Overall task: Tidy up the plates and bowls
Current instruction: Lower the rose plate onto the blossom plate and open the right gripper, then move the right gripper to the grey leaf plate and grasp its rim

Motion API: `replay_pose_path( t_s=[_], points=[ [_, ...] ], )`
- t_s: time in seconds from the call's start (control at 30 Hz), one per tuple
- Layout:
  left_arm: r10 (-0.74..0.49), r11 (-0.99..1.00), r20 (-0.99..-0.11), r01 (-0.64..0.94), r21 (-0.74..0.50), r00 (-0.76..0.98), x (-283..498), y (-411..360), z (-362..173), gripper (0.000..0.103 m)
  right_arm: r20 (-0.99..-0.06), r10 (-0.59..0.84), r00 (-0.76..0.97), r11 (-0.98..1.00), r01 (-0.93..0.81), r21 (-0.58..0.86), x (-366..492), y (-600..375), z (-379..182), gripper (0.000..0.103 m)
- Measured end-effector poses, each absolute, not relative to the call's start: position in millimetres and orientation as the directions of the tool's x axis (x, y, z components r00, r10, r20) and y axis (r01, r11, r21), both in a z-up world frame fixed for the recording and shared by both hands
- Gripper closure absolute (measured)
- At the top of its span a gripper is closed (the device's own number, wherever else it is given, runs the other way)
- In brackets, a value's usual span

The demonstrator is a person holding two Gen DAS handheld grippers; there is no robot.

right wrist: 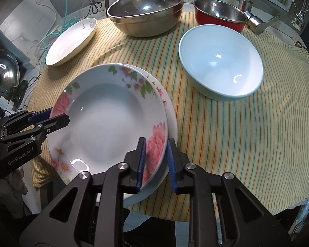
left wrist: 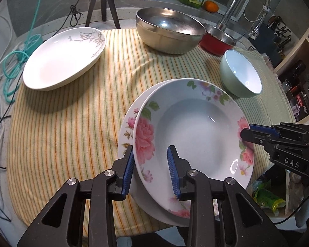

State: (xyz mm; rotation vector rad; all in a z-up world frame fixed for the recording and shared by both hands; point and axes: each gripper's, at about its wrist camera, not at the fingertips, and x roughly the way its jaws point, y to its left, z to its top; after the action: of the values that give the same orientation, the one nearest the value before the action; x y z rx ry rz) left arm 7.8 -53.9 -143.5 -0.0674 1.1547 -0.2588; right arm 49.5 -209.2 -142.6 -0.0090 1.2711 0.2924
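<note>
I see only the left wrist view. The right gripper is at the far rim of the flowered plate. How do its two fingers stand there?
Observer: The right gripper straddles the rim of the flowered plate: one pad is over the plate's inside, the other is outside, above the lower plate.
Operator: Is anything beside the cloth, behind my left gripper?
Observer: Yes, a shiny pot lid is there, off the striped cloth, beyond the left gripper.

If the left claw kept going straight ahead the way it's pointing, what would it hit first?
Likely nothing new at first: the left claw already straddles the rim of the floral plate, so the rim would slide deeper between its fingers. Depth is unclear.
</note>
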Motion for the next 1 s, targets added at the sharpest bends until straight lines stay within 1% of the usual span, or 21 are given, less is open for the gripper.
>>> replay_pose_path(
  t_s=[0.03, 0.07, 0.1, 0.13, 0.27, 0.3, 0.33, 0.37, 0.47, 0.5, 0.53, 0.57, 0.63, 0.67, 0.8, 1.0],
  points=[
    [-0.238, 0.968, -0.895, 0.167, -0.186, 0.378, 8.3, -53.5, -143.4, 0.074, -0.939, 0.214, 0.271, 0.962, -0.223, 0.155, 49.4, -208.8, -140.7, 0.066],
    [-0.242, 0.967, -0.894, 0.166, -0.192, 0.378, 8.8, -52.7, -143.3, 0.071, -0.936, 0.214, 0.278, 0.962, -0.224, 0.154, 49.3, -208.5, -139.0, 0.061],
    [-0.248, 0.966, -0.892, 0.165, -0.198, 0.378, 9.1, -52.1, -143.1, 0.070, -0.934, 0.212, 0.288, 0.963, -0.224, 0.149, 49.3, -208.1, -137.0, 0.053],
    [-0.249, 0.966, -0.891, 0.164, -0.200, 0.379, 9.4, -51.7, -142.8, 0.070, -0.931, 0.208, 0.300, 0.964, -0.226, 0.143, 49.0, -207.3, -134.6, 0.051],
    [-0.261, 0.963, -0.887, 0.162, -0.214, 0.381, 9.8, -50.1, -141.6, 0.070, -0.924, 0.218, 0.315, 0.961, -0.233, 0.147, 50.5, -205.8, -128.3, 0.050],
    [-0.264, 0.963, -0.886, 0.159, -0.219, 0.381, 10.1, -49.1, -141.2, 0.068, -0.921, 0.223, 0.319, 0.961, -0.230, 0.153, 51.3, -206.2, -127.6, 0.047],
    [-0.269, 0.962, -0.884, 0.154, -0.226, 0.382, 10.4, -47.7, -140.5, 0.063, -0.919, 0.226, 0.322, 0.962, -0.224, 0.158, 52.3, -206.8, -126.8, 0.045],
    [-0.276, 0.960, -0.880, 0.149, -0.235, 0.387, 10.5, -45.6, -139.0, 0.061, -0.916, 0.232, 0.326, 0.962, -0.219, 0.166, 53.3, -207.5, -125.8, 0.042],
    [-0.298, 0.954, -0.869, 0.135, -0.266, 0.395, 12.0, -38.6, -135.4, 0.060, -0.909, 0.248, 0.336, 0.960, -0.208, 0.185, 54.9, -208.5, -123.0, 0.040],
    [-0.308, 0.951, -0.863, 0.127, -0.280, 0.400, 12.6, -34.9, -133.8, 0.058, -0.904, 0.258, 0.341, 0.959, -0.205, 0.196, 55.7, -209.2, -120.8, 0.040],
    [-0.311, 0.950, -0.860, 0.118, -0.288, 0.404, 13.2, -31.4, -132.7, 0.053, -0.901, 0.263, 0.346, 0.958, -0.202, 0.202, 55.9, -209.5, -119.3, 0.040],
    [-0.313, 0.949, -0.858, 0.111, -0.294, 0.407, 14.0, -28.5, -131.8, 0.051, -0.895, 0.270, 0.354, 0.957, -0.198, 0.211, 56.6, -210.0, -116.8, 0.039],
    [-0.316, 0.947, -0.853, 0.093, -0.306, 0.414, 15.7, -20.2, -130.2, 0.051, -0.884, 0.287, 0.370, 0.954, -0.194, 0.228, 57.1, -210.2, -111.4, 0.034],
    [-0.315, 0.947, -0.851, 0.081, -0.310, 0.419, 16.5, -15.1, -129.4, 0.051, -0.878, 0.292, 0.380, 0.953, -0.192, 0.235, 58.0, -210.3, -108.3, 0.033],
    [-0.306, 0.946, -0.847, 0.042, -0.320, 0.436, 19.3, 1.8, -126.6, 0.051, -0.862, 0.309, 0.402, 0.949, -0.188, 0.252, 63.1, -208.6, -97.6, 0.033],
    [-0.287, 0.944, -0.836, -0.010, -0.330, 0.468, 26.0, 34.4, -122.7, 0.051, -0.837, 0.371, 0.402, 0.927, -0.214, 0.308, 77.5, -187.5, -84.4, 0.033]
  ],
)
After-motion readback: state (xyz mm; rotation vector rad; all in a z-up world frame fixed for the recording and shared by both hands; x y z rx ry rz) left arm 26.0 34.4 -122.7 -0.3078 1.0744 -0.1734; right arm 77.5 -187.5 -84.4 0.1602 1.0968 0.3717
